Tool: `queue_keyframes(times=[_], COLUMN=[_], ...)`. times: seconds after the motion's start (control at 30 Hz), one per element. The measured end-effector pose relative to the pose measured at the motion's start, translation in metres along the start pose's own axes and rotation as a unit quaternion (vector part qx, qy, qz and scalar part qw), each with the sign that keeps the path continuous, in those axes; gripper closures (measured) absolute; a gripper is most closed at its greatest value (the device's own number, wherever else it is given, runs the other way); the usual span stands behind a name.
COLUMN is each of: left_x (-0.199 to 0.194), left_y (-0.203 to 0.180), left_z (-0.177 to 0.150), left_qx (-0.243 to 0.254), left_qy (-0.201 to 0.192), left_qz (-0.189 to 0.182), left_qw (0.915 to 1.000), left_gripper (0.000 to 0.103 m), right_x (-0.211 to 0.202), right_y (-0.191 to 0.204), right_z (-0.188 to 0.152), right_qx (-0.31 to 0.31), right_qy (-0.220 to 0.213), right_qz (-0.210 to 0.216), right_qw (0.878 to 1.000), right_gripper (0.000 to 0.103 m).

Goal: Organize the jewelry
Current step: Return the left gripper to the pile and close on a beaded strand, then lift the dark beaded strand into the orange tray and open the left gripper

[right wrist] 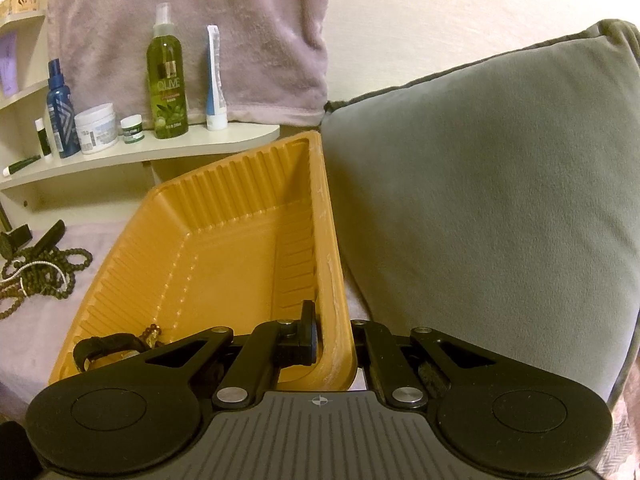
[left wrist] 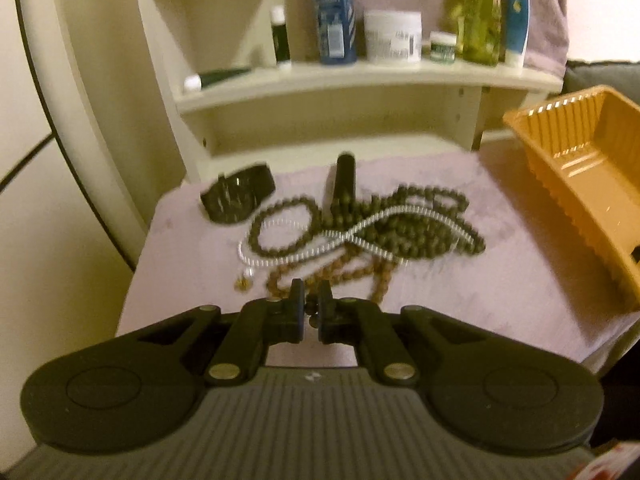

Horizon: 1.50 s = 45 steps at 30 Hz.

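Left gripper (left wrist: 311, 304) – jaws nearly together, pinching a few beads of the brown bead string (left wrist: 360, 276) at its near end. The rest of that string lies on the pink cloth (left wrist: 480, 292) covering the bench.

Jewelry pile sits mid-cloth: dark bead necklace (left wrist: 400, 228) looped and tangled, a white rhinestone strand (left wrist: 360, 236) snaking across it. Black cuff bracelet (left wrist: 236, 196) lies just left of the pile; a black upright piece (left wrist: 344, 180) stands behind it – blurred, can't tell what it is. A small gold item (left wrist: 242, 284) lies near the pile's front left, apart from the gripper.

Right gripper (right wrist: 332, 332) – jaws clamped on the near right wall of the orange plastic tray (right wrist: 224, 240), one finger inside, the other outside and mostly hidden by the rim. The tray is tilted, its right rim against a grey cushion (right wrist: 500, 184). Inside the tray at the near left corner: a black band (right wrist: 108, 346) and a small gold piece (right wrist: 154, 334).

Behind it, a shelf (right wrist: 180, 148) carries a green olive spray bottle (right wrist: 166, 80), a blue bottle (right wrist: 60, 116) and a white jar (right wrist: 96, 128).
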State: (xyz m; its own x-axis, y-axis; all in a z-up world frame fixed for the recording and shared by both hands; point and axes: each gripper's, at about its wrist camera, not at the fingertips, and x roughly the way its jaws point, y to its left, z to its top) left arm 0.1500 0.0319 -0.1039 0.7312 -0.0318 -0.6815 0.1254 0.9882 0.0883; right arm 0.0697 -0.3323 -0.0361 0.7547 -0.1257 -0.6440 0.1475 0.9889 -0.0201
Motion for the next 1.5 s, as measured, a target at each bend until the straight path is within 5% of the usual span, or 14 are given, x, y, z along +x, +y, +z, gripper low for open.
queue_keyframes(times=[0.2,0.33,0.47,0.6,1.1,1.5], left_x=[0.010,0.014,0.016,0.012,-0.055,-0.097], left_y=[0.000,0.004,0.000,-0.007,-0.005,-0.010], left_z=[-0.012,-0.009,-0.004,-0.002,0.071,0.133], left_qx=[-0.006,-0.012,0.006,0.039,0.138,0.155], left_qy=[0.006,0.009,0.019,0.017,-0.111,-0.186], left_qz=[0.012,0.006,-0.007,0.001,0.041,0.012], left_qw=[0.9999,0.9999,0.9998,0.9991,0.9833,0.9700], left_gripper=[0.083,0.082,0.095,0.097,0.097,0.097], right_x=[0.001,0.002,0.003,0.003,-0.002,-0.005], right_y=[0.000,0.000,0.000,0.000,0.000,0.000], right_z=[0.002,0.001,0.001,0.001,0.000,0.001], right_qx=[-0.001,0.000,0.000,0.000,0.003,0.005], right_qy=[0.001,0.001,0.001,0.001,-0.006,-0.008], right_qz=[-0.001,-0.002,-0.002,-0.001,0.003,0.005], right_qw=[1.000,1.000,1.000,1.000,1.000,1.000], right_gripper=[0.099,0.098,0.098,0.098,0.099,0.099])
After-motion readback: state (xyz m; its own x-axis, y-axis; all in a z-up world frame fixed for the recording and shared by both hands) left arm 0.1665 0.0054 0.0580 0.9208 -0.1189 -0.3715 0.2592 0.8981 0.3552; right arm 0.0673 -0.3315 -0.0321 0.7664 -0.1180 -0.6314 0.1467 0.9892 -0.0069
